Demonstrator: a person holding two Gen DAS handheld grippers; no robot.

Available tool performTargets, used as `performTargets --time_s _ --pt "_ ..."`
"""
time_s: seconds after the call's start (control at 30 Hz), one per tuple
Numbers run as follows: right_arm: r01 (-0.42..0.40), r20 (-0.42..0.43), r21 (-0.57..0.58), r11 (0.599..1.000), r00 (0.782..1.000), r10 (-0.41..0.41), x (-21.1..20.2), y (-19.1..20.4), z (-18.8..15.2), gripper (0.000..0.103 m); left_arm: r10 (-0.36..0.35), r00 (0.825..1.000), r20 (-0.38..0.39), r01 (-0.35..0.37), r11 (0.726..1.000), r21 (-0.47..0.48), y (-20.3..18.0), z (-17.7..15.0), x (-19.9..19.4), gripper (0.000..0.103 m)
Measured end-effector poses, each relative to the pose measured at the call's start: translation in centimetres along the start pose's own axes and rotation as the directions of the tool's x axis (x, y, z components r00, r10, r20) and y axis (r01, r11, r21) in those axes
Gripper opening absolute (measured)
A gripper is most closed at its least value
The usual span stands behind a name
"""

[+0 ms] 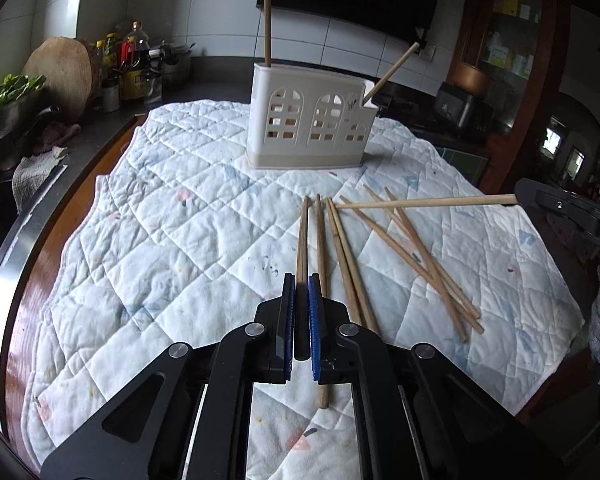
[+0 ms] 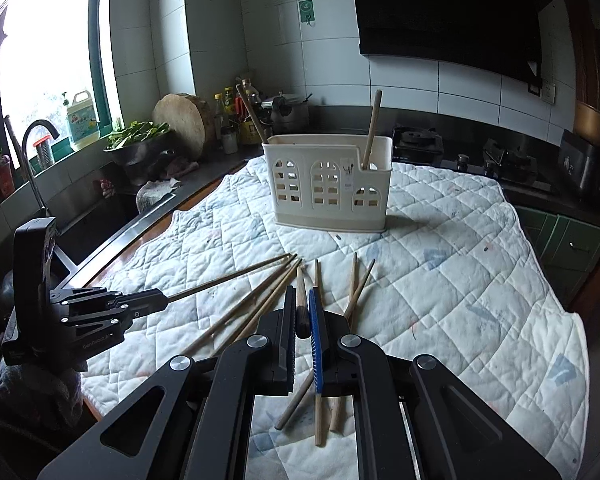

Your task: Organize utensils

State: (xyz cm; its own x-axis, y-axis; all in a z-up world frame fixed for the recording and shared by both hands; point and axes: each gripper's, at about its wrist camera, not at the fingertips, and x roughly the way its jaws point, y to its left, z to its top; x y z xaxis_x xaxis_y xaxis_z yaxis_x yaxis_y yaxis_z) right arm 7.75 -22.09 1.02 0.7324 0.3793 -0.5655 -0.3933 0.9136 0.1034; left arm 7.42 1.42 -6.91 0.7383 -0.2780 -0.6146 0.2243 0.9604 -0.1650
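Chopsticks (image 1: 400, 248) lie scattered on the near half of a quilted cloth (image 1: 171, 240) covering the table, while a white utensil holder (image 1: 312, 120) with arched cut-outs stands upright near the cloth's far edge, one stick upright in its left end and another leaning out of its right compartment. At the near edge, the left gripper (image 1: 301, 280) is pinched on a single chopstick (image 1: 302, 236) pointing toward the holder; more sticks lie just to its right. From the right edge, the right gripper (image 2: 301, 294) is likewise clamped on a chopstick (image 1: 424, 202), held level above the loose pile and crossing over several tips. Beyond the cloth's left edge run a steel sink and counter with a round wooden board (image 1: 59, 68), bottles (image 1: 127, 52) and a bowl of greens (image 2: 137, 136). A gas stove (image 2: 464, 156) sits behind the right far corner.
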Motion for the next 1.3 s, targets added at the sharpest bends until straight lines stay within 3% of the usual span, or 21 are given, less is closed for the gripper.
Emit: performTargets --time_s 0.2,0.73,1.1,1.3 --pt "-0.005 0.025 -0.035 0.999 1.0 0.005 -0.3 0.0 3.5 0.007 -0.039 0.997 0.06 0.038 0.999 0.013 -0.3 3.1 -1.1 0.006" --pt "0.063 0.1 -0.102 0.993 0.994 -0.052 -1.5 -1.6 14.4 0.007 -0.067 0.991 0.119 0.053 0.992 0.111 -1.7 12.7 -1.0 0.005" --pt "0.081 0.181 -0.103 0.991 0.982 -0.061 -1.8 -2.2 21.1 0.007 -0.089 0.956 0.278 0.043 0.985 0.168 -3.6 20.7 -4.5 0.005" --pt "0.15 0.194 -0.094 0.984 0.972 -0.13 0.0 -3.3 23.4 0.007 -0.033 0.944 0.328 -0.019 0.988 0.155 -3.6 23.9 -3.8 0.005"
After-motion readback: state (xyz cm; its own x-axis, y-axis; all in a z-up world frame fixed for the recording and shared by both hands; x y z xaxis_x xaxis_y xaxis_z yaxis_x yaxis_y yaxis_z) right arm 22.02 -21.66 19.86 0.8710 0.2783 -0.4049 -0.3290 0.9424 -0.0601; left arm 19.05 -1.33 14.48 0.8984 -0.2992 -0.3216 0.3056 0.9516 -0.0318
